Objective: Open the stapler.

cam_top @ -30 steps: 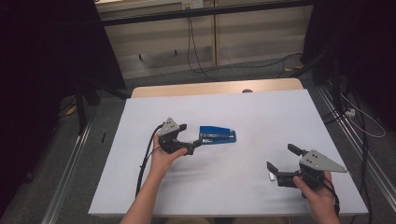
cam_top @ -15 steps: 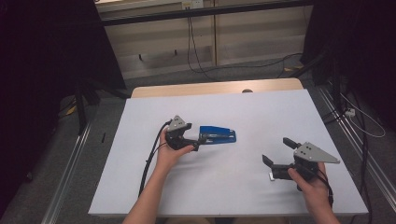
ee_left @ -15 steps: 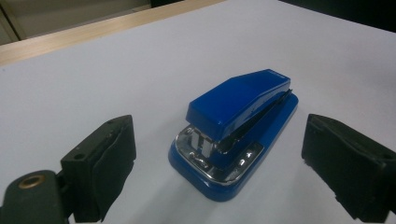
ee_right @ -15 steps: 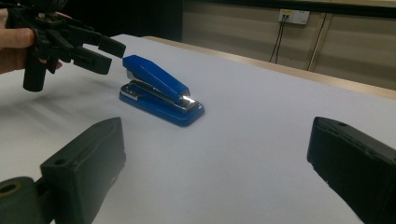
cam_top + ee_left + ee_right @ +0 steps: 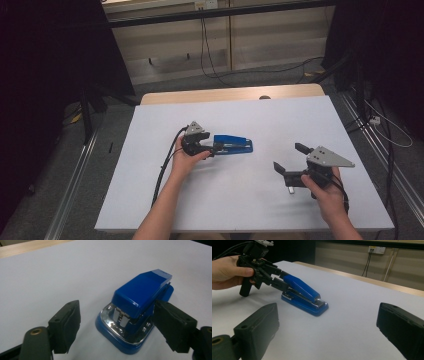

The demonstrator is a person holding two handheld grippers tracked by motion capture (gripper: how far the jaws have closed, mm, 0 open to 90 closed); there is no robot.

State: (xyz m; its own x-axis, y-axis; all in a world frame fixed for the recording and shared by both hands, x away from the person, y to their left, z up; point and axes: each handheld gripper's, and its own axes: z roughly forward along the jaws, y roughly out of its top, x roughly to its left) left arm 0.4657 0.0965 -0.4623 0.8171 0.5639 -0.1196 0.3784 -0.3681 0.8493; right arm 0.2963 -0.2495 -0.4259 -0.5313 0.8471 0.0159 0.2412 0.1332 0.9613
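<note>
A blue stapler (image 5: 234, 145) with a chrome base lies flat near the middle of the white table (image 5: 250, 115). My left gripper (image 5: 214, 146) is open, its jaws straddling the stapler's left, hinge end. In the left gripper view the stapler (image 5: 142, 293) sits between the jaws: the right one is close against its side, the left one a clear gap away. My right gripper (image 5: 288, 157) is open and empty at the front right, well apart from the stapler. The right gripper view looks at the stapler (image 5: 303, 293) and the left gripper (image 5: 277, 277).
A wooden strip (image 5: 225, 95) runs along the table's far edge. Metal rails (image 5: 75, 185) line both sides of the table. Cables (image 5: 210, 55) hang over the floor and wall beyond. A black cable (image 5: 165, 165) trails from my left gripper along the forearm.
My left gripper has slid right, bringing its open jaws around the stapler's end. My right gripper has shifted a little left and away from the table's front edge. The stapler has stayed put.
</note>
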